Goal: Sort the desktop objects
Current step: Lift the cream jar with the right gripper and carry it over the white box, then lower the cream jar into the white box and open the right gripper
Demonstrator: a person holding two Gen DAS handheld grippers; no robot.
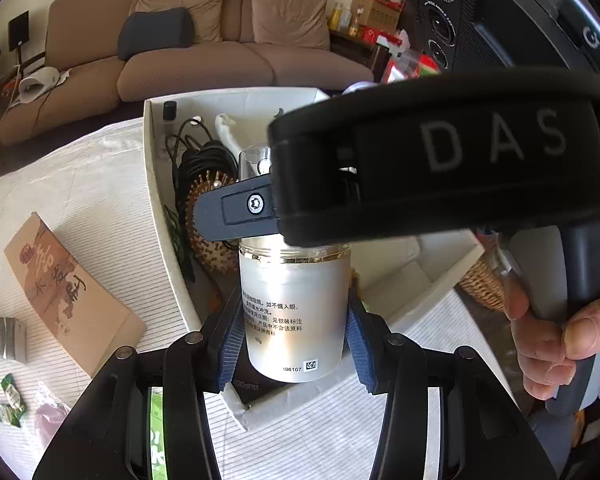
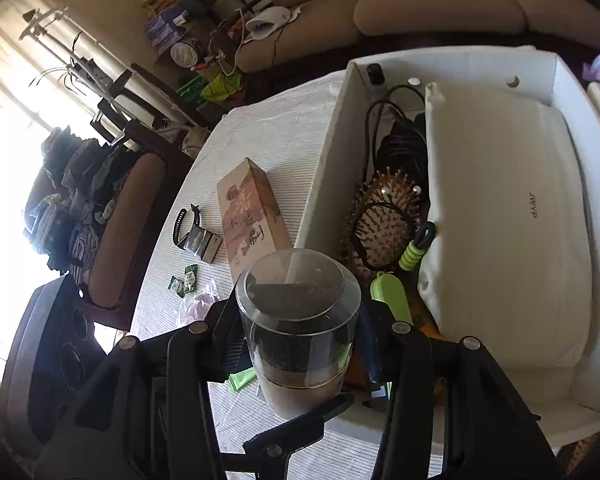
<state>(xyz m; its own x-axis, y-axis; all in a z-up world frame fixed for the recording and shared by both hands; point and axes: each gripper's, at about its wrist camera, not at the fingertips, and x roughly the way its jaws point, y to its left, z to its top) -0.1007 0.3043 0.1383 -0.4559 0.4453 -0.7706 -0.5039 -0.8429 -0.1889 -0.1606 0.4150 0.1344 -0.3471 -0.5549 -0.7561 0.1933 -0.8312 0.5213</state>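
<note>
My left gripper [image 1: 292, 344] is shut on the frosted body of a cosmetic bottle [image 1: 294, 312], held upright over the near corner of the white box [image 1: 156, 208]. My right gripper [image 2: 300, 328] is shut on the bottle's clear cap [image 2: 298, 304], coming in from the right across the left wrist view [image 1: 420, 184]. The bottle's lower body shows below the cap [image 2: 300, 388]. Inside the box [image 2: 324, 168] lie a wooden hairbrush [image 2: 384, 216], black cables [image 2: 400, 140] and a white pouch [image 2: 508, 220].
On the striped tablecloth [image 1: 80, 184] left of the box lie a brown carton [image 1: 68, 296], a small grey packet [image 1: 8, 340], green sweet wrappers [image 1: 10, 400], a black band [image 2: 180, 224] and a green tube [image 2: 242, 378]. A wicker basket [image 1: 482, 280] sits to the right.
</note>
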